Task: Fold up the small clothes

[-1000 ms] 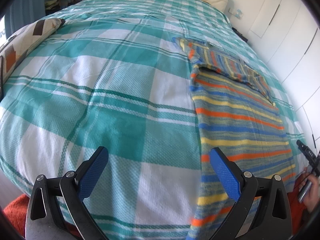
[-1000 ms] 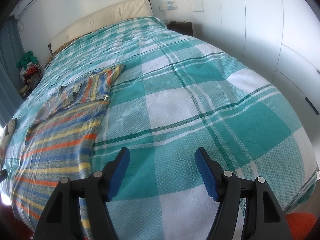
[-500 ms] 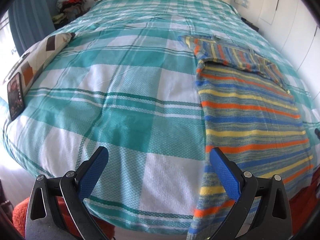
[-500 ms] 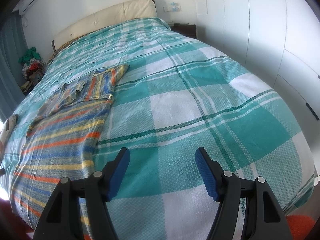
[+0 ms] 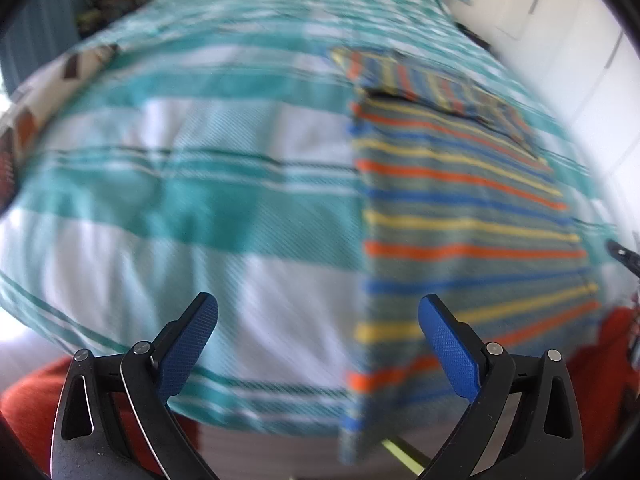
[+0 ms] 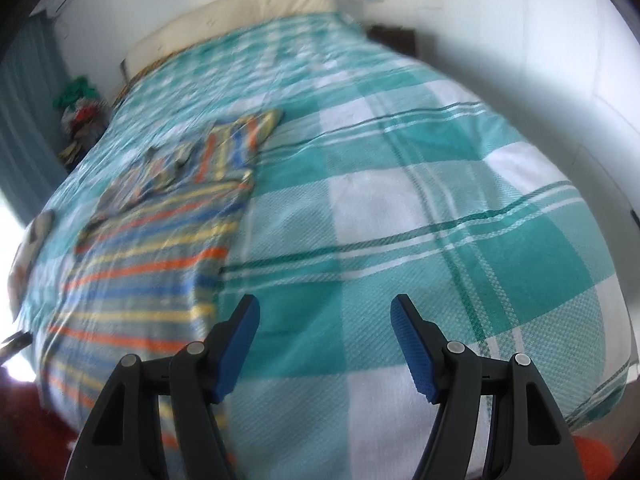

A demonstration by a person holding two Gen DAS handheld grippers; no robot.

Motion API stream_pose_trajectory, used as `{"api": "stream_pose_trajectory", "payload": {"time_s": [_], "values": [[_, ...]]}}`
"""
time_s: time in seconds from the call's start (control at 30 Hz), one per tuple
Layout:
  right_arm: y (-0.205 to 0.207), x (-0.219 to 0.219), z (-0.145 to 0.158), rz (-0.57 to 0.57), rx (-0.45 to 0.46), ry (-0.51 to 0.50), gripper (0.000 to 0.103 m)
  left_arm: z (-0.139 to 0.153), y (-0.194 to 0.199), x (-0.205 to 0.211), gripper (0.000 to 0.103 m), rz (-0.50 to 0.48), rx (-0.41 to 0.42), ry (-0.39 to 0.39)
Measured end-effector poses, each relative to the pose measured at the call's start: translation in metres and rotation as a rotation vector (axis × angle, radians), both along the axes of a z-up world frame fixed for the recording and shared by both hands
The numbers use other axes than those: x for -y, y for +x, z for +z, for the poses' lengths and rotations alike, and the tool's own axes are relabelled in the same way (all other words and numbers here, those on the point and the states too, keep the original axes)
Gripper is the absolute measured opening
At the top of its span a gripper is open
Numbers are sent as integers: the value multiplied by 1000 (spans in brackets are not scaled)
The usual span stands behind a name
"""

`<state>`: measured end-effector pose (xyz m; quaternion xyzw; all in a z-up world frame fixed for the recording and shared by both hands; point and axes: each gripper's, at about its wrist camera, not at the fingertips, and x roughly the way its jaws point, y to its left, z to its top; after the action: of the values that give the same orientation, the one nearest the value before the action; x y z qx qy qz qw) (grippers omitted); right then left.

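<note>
In the left wrist view, the left tongs hang released, with the two blue pads wide apart and nothing between them, above the foot edge of the bed; the picture is blurred. The striped garment lies flat on the checked bedspread, to the right of the tongs; it has orange, blue and yellow stripes, and its near end hangs over the foot edge of the bed. At the far end of the garment a part is folded over onto it, with the stripes running the other way. Left of the garment, at the left side of the bed, lies a patterned pillow; beyond the far right corner of the bed stand white wardrobe doors.

In the right wrist view, the right tongs are released too, pads well apart and empty, above the bedspread near the foot edge. The garment lies to the left of these tongs, flat on the bed, with its folded part at the far end; its near end goes down over the foot edge. Behind the garment, at the head of the bed, stands a cream headboard; beside the bed, left of the headboard, is a pile of colourful clothes.
</note>
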<state>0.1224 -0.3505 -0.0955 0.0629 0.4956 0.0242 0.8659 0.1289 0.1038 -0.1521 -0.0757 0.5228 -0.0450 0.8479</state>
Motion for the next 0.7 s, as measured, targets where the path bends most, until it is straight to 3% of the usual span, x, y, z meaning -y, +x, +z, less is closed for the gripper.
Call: {"api": "stream_pose_trajectory", "payload": {"time_s": [0.03, 0.13, 0.23, 0.3, 0.33, 0.37, 0.4, 0.43, 0.47, 0.53, 0.63, 0.7], "values": [[-3, -3, 3, 47, -44, -1, 68, -5, -4, 5, 98, -23, -23, -27], [-19, -16, -2, 167, -246, 65, 68, -23, -12, 26, 77, -100, -113, -51], [-35, -29, -18, 196, -349, 184, 67, -26, -15, 46, 77, -157, -126, 42], [-36, -36, -34, 182, -391, 208, 67, -27, -16, 52, 74, -166, -147, 71], [-34, -41, -43, 179, -411, 205, 65, -29, -17, 55, 67, -172, -164, 84], [-33, -46, -51, 190, -434, 195, 53, -31, -18, 58, 47, -181, -184, 99], [-32, -54, -58, 221, -476, 180, 29, -34, -19, 60, 30, -193, -206, 109], [-33, -62, -65, 257, -532, 162, 12, -36, -19, 61, 5, -201, -226, 100], [-34, -64, -65, 266, -544, 164, 6, -35, -20, 59, 3, -199, -237, 67], [-31, -61, -54, 255, -531, 207, 6, -29, -18, 50, 3, -173, -244, -9], [-17, -40, -25, 155, -436, 417, 6, -10, -4, 24, 3, -77, -241, -240], [1, -32, -11, 114, -366, 511, 6, 2, 16, 12, 3, -40, -212, -340]]}}
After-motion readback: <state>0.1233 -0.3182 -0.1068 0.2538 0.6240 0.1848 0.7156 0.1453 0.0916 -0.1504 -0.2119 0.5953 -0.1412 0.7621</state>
